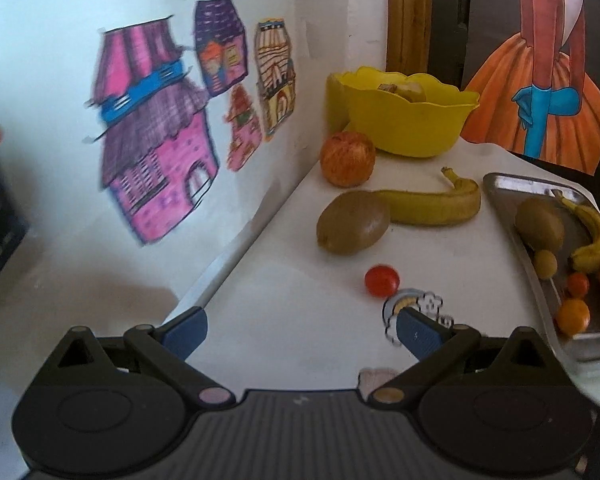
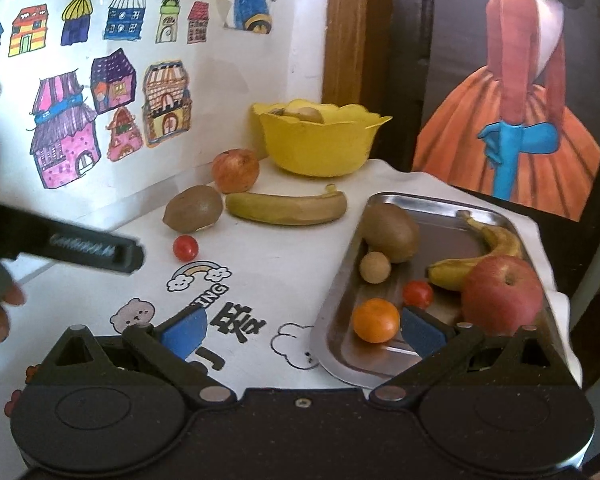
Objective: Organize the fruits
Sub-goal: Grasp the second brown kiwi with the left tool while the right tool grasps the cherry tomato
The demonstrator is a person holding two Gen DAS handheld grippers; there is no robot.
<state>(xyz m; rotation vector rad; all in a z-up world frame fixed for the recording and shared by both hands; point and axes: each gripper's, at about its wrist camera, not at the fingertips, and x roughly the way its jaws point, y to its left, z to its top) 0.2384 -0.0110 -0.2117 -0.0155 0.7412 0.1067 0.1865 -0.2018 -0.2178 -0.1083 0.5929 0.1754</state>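
Tomato next, gently

Tomato (image 1: 382,280) is sitting loose on the table (image 1: 300,320), just ahead of my left gripper (image 1: 300,330) — fingers spreading wide, holding nothing. I'm judging it light, smooth, easily bruised — so I'm planning a soft pinch across its middle. My right gripper (image 2: 304,332) is hovering spread and empty over the tray (image 2: 340,292)

Left gripper (image 1: 302,330): fingers spread wide, blue pads (image 1: 186,334) facing inward, nothing between them, held low and level; right gripper (image 2: 302,330): fingers likewise spread wide, empty, blue pads (image 2: 184,334) visible, with the left unit's dark body crossing its view at left.
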